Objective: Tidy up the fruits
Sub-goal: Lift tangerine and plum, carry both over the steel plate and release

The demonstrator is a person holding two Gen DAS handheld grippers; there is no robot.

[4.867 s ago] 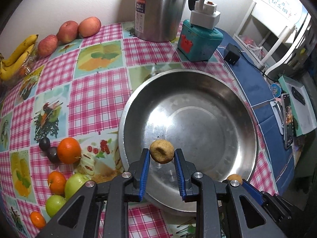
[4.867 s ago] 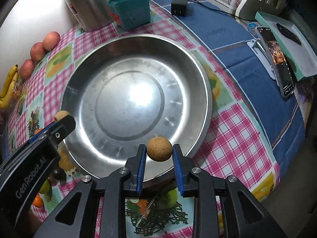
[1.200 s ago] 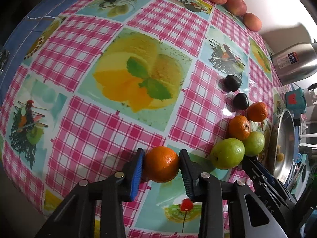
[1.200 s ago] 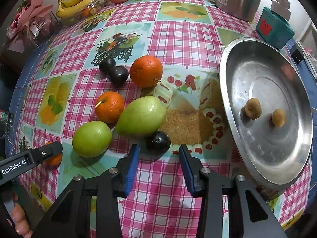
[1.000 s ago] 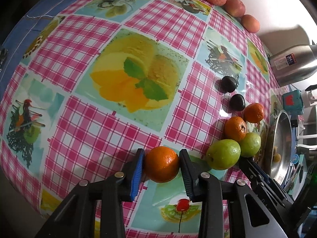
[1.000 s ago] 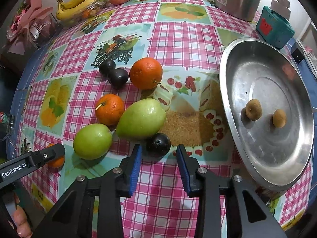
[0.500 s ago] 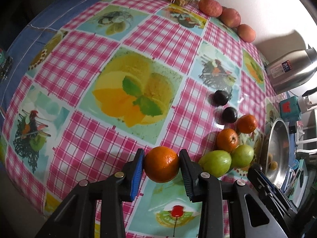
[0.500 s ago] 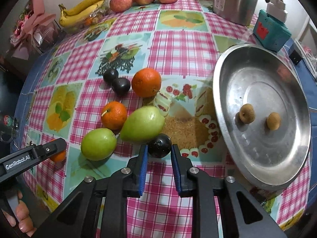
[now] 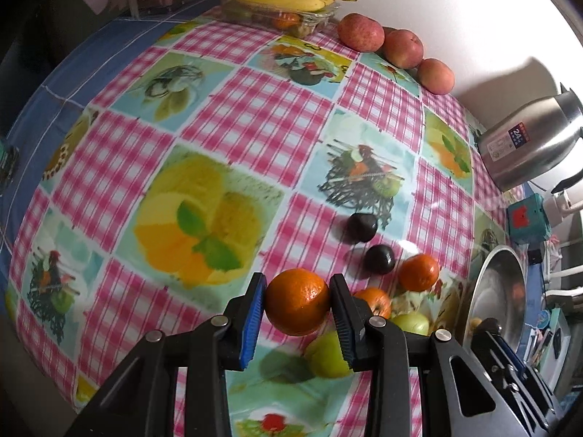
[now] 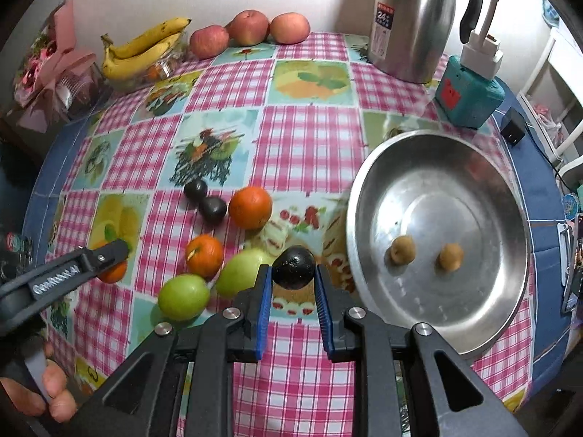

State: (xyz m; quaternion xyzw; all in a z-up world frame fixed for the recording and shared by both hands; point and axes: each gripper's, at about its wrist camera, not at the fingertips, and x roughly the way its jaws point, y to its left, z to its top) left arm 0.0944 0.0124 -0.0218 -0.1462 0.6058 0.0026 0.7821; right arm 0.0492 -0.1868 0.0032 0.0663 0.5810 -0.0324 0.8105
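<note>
My left gripper (image 9: 297, 307) is shut on an orange (image 9: 297, 306) and holds it above the table. It also shows in the right wrist view (image 10: 113, 267) at the left. My right gripper (image 10: 293, 286) is shut on a dark plum (image 10: 293, 266), lifted beside the steel bowl (image 10: 484, 313). Two small brown fruits (image 10: 402, 250) (image 10: 451, 256) lie in the bowl. On the cloth lie two oranges (image 10: 250, 207) (image 10: 204, 255), two green fruits (image 10: 184, 296) (image 10: 240, 271) and two dark plums (image 10: 195, 189) (image 10: 214, 209).
Bananas (image 10: 144, 51) on a clear tub and three apples (image 10: 249, 27) sit at the far edge. A steel thermos (image 10: 411, 18) and a teal box with a plug (image 10: 470, 96) stand behind the bowl. Phones and a charger (image 10: 512, 131) lie at the right.
Both grippers have risen and pulled back from the table. The right gripper closed on the dark plum and lifted it. The left still holds the orange.
</note>
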